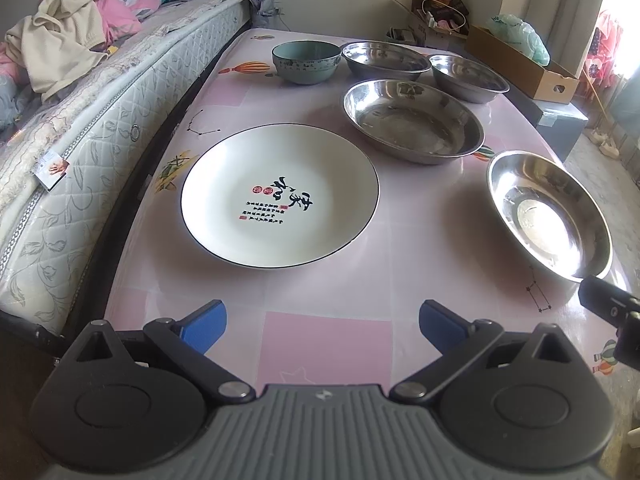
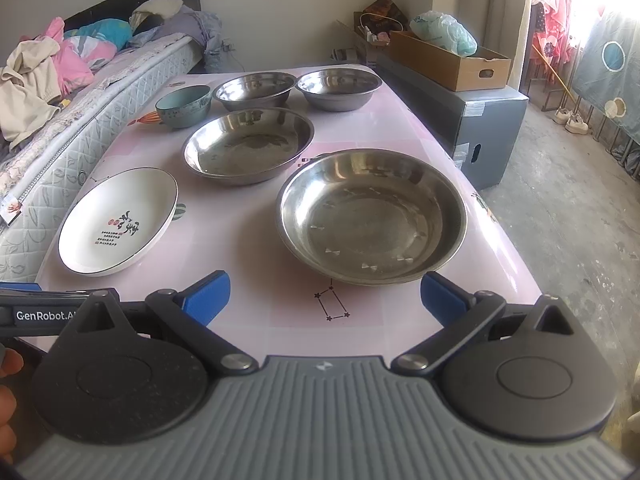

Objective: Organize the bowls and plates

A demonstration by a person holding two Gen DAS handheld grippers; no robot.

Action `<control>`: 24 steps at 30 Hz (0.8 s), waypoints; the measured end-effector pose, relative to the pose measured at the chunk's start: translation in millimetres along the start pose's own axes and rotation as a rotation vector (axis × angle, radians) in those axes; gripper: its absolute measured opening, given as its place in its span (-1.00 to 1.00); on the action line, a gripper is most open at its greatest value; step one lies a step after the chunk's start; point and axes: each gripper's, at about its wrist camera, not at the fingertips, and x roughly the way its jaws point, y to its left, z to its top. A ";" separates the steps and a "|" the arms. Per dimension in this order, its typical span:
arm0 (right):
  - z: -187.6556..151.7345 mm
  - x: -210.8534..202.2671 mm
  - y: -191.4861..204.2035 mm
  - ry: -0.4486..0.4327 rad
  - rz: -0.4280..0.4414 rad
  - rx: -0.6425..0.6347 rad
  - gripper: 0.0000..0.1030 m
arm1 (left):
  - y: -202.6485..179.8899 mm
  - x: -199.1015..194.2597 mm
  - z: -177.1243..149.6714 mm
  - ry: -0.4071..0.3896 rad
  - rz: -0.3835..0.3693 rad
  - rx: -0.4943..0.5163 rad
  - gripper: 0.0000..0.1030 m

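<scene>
Currently on your pink table [image 1: 328,344]: one white plate [image 1: 280,198] near the mattress [image 1: 80,148]; two steel plates, one nearest your right gripper [image 2: 325,300], one mid-table [image 1: 412,122]; two steel bowls [image 1: 386,60] side by side at the far end; one teal bowl [image 1: 306,62] to their left. All items stand apart. Your left gripper [image 1: 322,326] and right gripper both have jaws spread wide, holding nothing.

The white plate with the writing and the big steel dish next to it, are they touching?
Apart. In the right wrist view, a strip of pink tablecloth shows between the white plate and the near steel dish.
</scene>
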 end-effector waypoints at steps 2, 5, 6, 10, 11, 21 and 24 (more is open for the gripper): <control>0.0 0.3 0.6 0.000 0.002 -0.001 0.98 | 1.0 0.1 0.9 0.001 0.000 -0.003 1.00; 0.7 1.0 1.3 0.005 0.004 -0.001 0.98 | 1.6 0.0 0.9 0.001 0.000 -0.003 1.00; 0.5 1.3 1.6 0.005 0.005 -0.001 0.98 | 1.7 -0.2 1.0 0.001 0.000 -0.003 1.00; 0.9 1.6 1.8 0.008 0.006 0.000 0.98 | 2.0 -0.5 1.4 -0.004 0.000 -0.001 1.00; 1.3 1.5 1.9 0.001 0.004 -0.002 0.98 | 2.0 -0.4 1.4 -0.003 0.000 -0.002 1.00; 3.5 1.9 3.0 0.026 0.006 0.000 0.98 | 1.8 -0.4 1.5 -0.002 0.001 -0.002 1.00; 3.4 2.3 2.8 0.028 0.010 0.002 0.98 | 0.7 -0.5 1.4 0.000 0.000 -0.001 1.00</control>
